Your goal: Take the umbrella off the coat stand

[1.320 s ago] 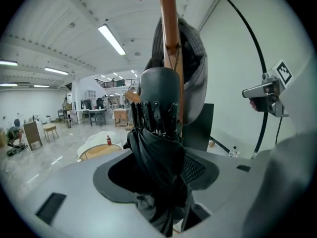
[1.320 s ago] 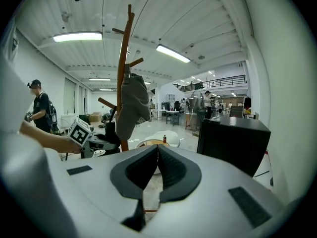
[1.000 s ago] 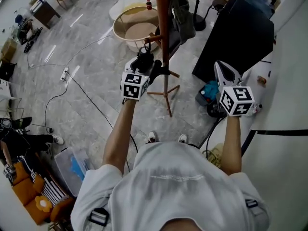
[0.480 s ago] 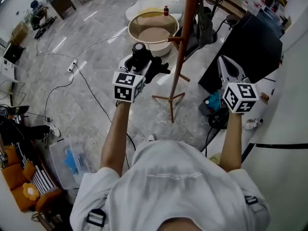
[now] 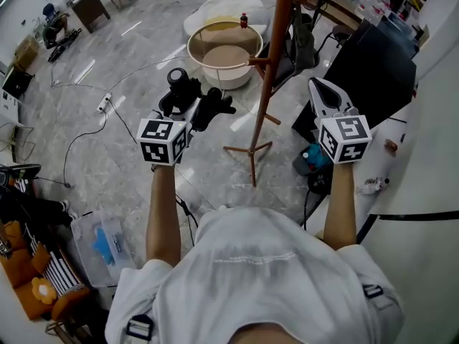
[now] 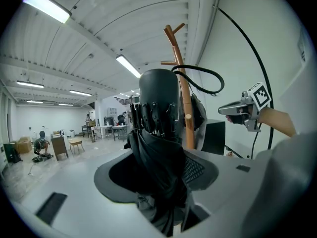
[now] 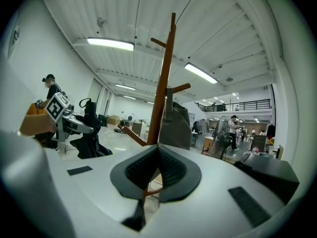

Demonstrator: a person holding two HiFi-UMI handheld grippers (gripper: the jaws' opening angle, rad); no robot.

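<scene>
A black folded umbrella (image 5: pixel 212 107) is clamped in my left gripper (image 5: pixel 195 106), held in the air to the left of the wooden coat stand (image 5: pixel 271 63) and clear of its pegs. In the left gripper view the umbrella (image 6: pixel 159 108) stands upright between the pads of the left gripper (image 6: pixel 159 162), its wrist strap looping to the right, with the coat stand (image 6: pixel 181 88) behind it. My right gripper (image 5: pixel 320 92) hovers right of the stand with its jaws together and nothing in them; in its own view the right gripper (image 7: pixel 158 163) points at the coat stand (image 7: pixel 162 88).
A grey bag (image 7: pixel 177 124) hangs on the stand. On the floor beyond it sits a round beige tub (image 5: pixel 222 52). A black cabinet (image 5: pixel 373 63) stands at the right, by a white wall. A power strip with cables (image 5: pixel 105 102) and a clear bin (image 5: pixel 104 239) lie at the left.
My left gripper has carried the umbrella left and upward, away from the coat stand's pegs. The right gripper rose a little and rolled beside the stand.
</scene>
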